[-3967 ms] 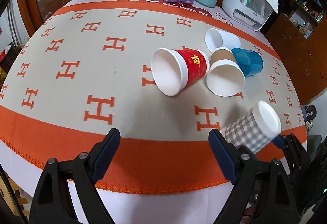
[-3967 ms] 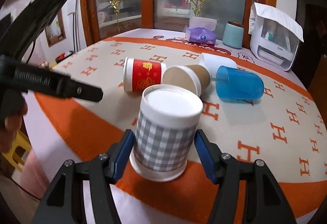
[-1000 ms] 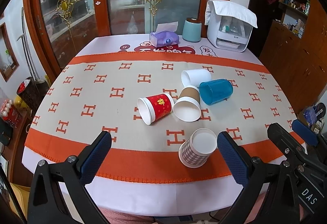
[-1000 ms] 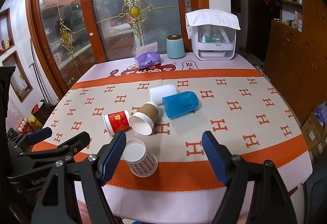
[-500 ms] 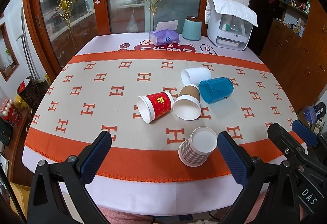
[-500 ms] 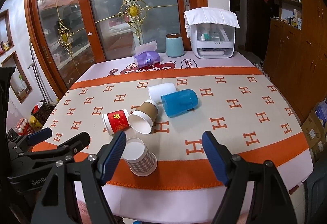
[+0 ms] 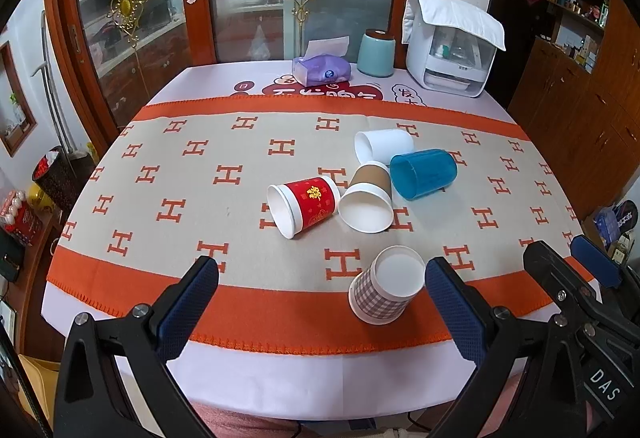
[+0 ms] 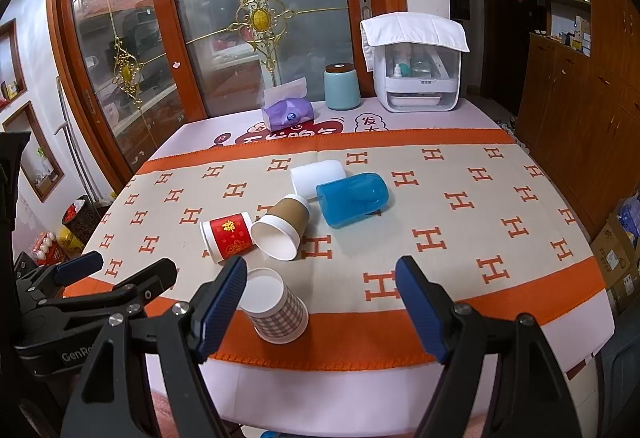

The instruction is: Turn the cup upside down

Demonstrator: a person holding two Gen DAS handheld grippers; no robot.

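1. Five cups are on the tabletop [image 7: 120, 174]: one checked cup [image 7: 386, 290], one red cup [image 7: 304, 206], one brown cup [image 7: 366, 198], one white cup [image 7: 384, 146] and one blue cup [image 7: 424, 174]; the last four lie on their sides in a cluster near the middle.
2. The checked cup stands upside down, base up, on the orange border of the cloth at the near edge; it is apart from the cluster, nearer than the brown cup.
3. At the far edge stand one tissue box [image 7: 322, 68], one teal canister [image 7: 376, 52] and one white appliance [image 7: 452, 56] with a cloth draped over it.
4. Two grippers are in view; the left gripper [image 7: 322, 302] has its jaws wide apart, holding nothing; the checked cup sits beyond them, close to the right jaw but not touching.
5. The right gripper [image 8: 320, 302] likewise has its jaws spread and empty; in its view the checked cup [image 8: 276, 306] lies just beside the left jaw, and whether it touches cannot be told.
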